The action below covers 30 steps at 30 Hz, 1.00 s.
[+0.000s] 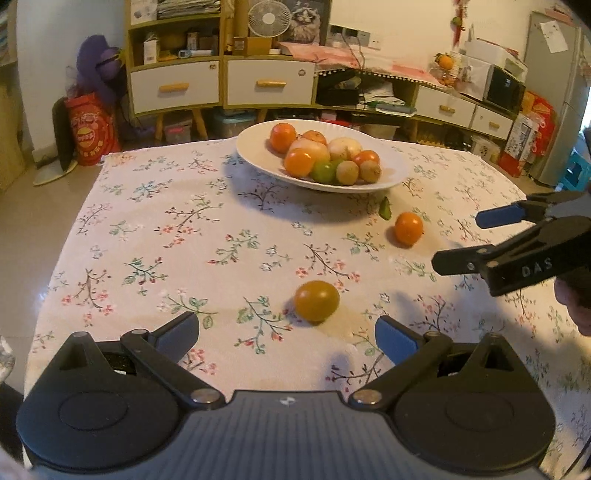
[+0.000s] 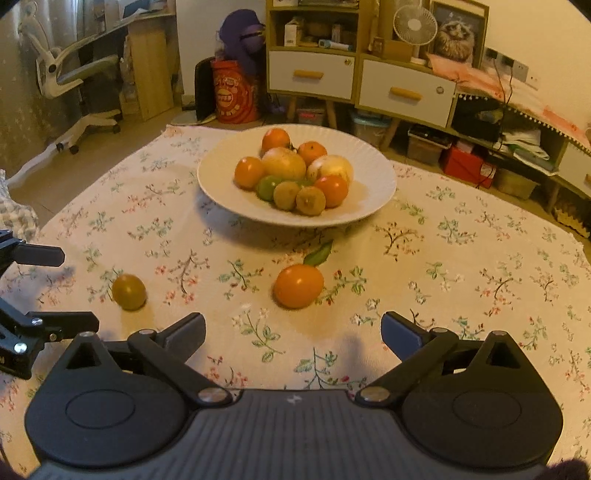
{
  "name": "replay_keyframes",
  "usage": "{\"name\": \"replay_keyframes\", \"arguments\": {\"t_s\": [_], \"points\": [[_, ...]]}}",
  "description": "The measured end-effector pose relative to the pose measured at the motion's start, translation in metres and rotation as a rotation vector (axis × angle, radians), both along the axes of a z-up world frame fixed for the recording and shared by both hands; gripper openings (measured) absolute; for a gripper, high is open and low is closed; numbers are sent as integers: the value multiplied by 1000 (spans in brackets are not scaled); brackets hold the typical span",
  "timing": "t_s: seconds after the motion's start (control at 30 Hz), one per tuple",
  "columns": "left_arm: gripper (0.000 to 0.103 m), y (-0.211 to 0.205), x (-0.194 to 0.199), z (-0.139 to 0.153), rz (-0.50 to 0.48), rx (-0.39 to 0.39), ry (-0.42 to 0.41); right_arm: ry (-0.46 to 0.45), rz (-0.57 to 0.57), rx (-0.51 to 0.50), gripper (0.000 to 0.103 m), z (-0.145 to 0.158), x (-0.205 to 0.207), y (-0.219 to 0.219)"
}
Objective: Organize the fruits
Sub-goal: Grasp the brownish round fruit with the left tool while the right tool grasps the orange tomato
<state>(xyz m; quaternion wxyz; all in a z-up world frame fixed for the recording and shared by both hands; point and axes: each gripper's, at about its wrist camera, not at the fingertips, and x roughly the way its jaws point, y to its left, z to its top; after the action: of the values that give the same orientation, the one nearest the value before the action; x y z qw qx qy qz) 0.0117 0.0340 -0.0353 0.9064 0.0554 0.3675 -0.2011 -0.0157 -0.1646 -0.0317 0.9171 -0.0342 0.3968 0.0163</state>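
Both the left tongs [image 1: 286, 334] and right tongs [image 2: 293, 332] gape empty, so a clumsy nudge could roll the round orange [image 2: 298, 285] at centre frame off the table [image 2: 480, 258].

A wooden shelf unit [image 1: 221, 55] with white drawers [image 1: 174, 86] is standing against the pale wall across the top of the frame, a small fan [image 1: 264, 16] sitting on it. A grey refrigerator [image 1: 557, 96] is rising at upper right. In the right wrist view, a white office chair [image 2: 70, 74] is waiting at upper left on the glossy floor [image 2: 110, 144]
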Motion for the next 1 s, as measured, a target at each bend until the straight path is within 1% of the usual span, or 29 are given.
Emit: {"name": "replay_keyframes", "arguments": {"t_s": [0.23,0.33,0.5,0.63,0.8,1.0], "points": [[88,-13,-4,-6,-50,-5,-36,14,-13,-11,101,-12,4,-3],[86,-15,-2,-11,-56,-8,-38,11,-10,-14,101,-18,5,-4],[70,-16,2,-18,-51,-14,-12,18,17,-54,99,-27,8,-2],[66,-18,4,-21,-47,-17,-11,5,34,-60,99,-30,9,-1],[56,-19,8,-20,-31,-40,-10,-9,35,-51,98,-30,14,-2],[45,-22,10,-18,-27,-62,-5,-29,52,-48,91,-30,18,-3]]}}
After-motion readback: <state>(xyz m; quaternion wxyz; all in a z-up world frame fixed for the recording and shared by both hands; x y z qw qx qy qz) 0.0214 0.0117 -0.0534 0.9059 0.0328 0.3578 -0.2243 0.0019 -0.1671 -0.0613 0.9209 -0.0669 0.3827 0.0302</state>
